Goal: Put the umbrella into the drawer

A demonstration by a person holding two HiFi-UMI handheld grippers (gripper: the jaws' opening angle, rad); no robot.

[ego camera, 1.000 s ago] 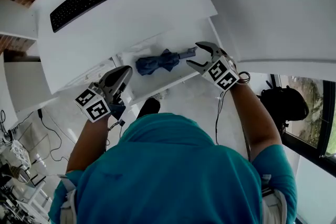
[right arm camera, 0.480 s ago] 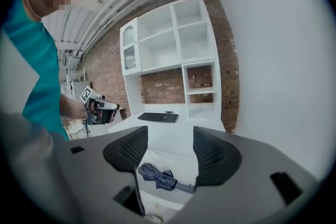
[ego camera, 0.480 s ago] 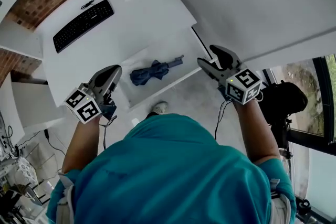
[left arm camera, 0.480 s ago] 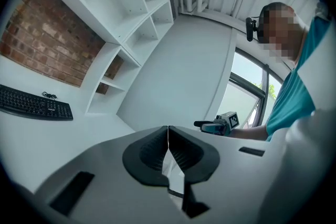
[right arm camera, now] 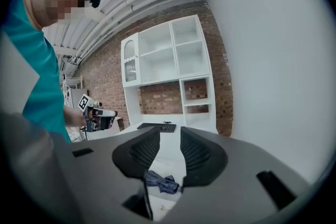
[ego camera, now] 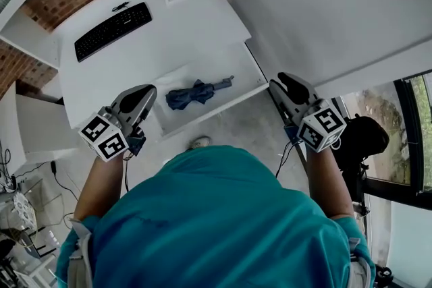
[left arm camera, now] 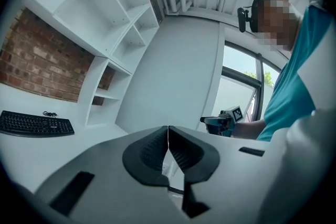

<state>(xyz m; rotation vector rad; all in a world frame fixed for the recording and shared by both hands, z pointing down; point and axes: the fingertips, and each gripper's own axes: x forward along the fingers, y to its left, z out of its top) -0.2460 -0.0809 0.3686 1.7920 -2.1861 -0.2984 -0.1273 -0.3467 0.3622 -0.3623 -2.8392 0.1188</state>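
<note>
The folded blue umbrella [ego camera: 196, 92] lies flat in the open drawer [ego camera: 244, 75], about midway along it, with its handle end toward the drawer's right edge. The drawer stands pulled out from under the front edge of the white desk [ego camera: 182, 30], and a black keyboard [ego camera: 113, 30] sits toward the desk's back left. Both grippers are held clear of the umbrella, the left gripper [ego camera: 143, 96] off the drawer's left corner and the right gripper [ego camera: 283, 84] off its right corner. The left gripper's jaws are pressed together with nothing in them. The right gripper's jaws have just been closing and stand at a narrow gap, empty.
</note>
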